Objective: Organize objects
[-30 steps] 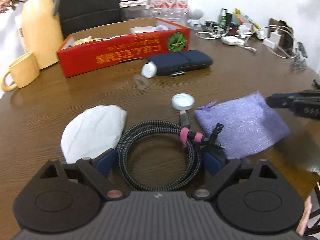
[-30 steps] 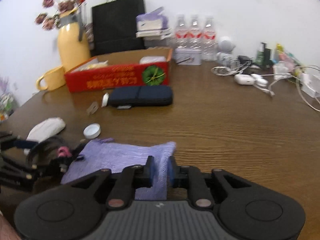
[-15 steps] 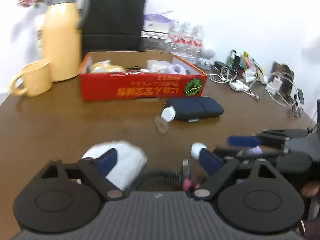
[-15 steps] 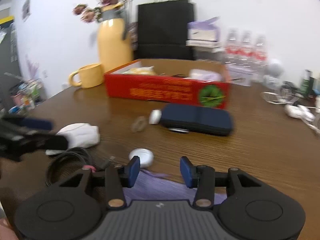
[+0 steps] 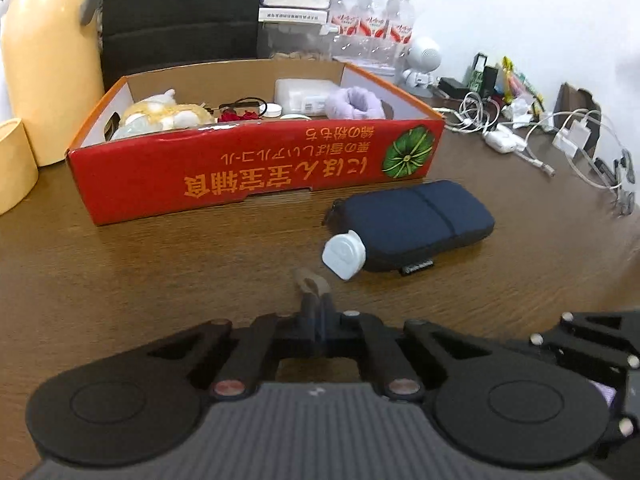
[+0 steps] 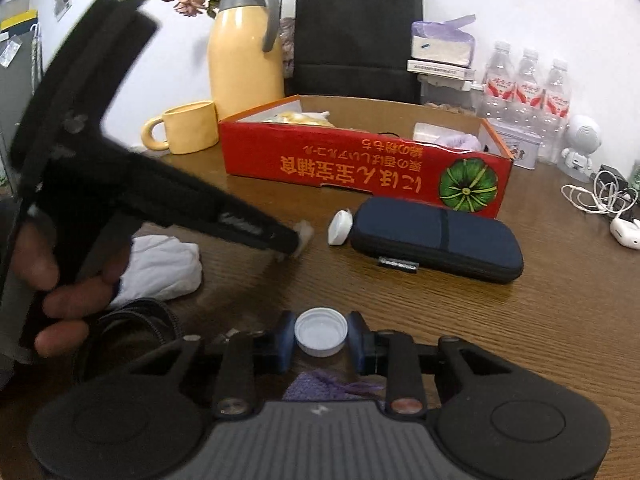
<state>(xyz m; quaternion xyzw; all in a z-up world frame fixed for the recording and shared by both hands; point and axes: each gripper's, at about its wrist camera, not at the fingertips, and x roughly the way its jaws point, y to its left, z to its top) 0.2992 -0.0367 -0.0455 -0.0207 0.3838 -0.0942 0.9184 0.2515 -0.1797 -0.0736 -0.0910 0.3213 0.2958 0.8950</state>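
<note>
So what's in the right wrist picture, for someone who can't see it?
The right tool has a white bottle cap between its fingers, low over a brown table. Beyond lie a navy pouch and a red box; the left tool, held by a hand, reaches in.

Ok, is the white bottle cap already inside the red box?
No, the white bottle cap sits on the table between the right tool's fingers, well short of the red box.
</note>
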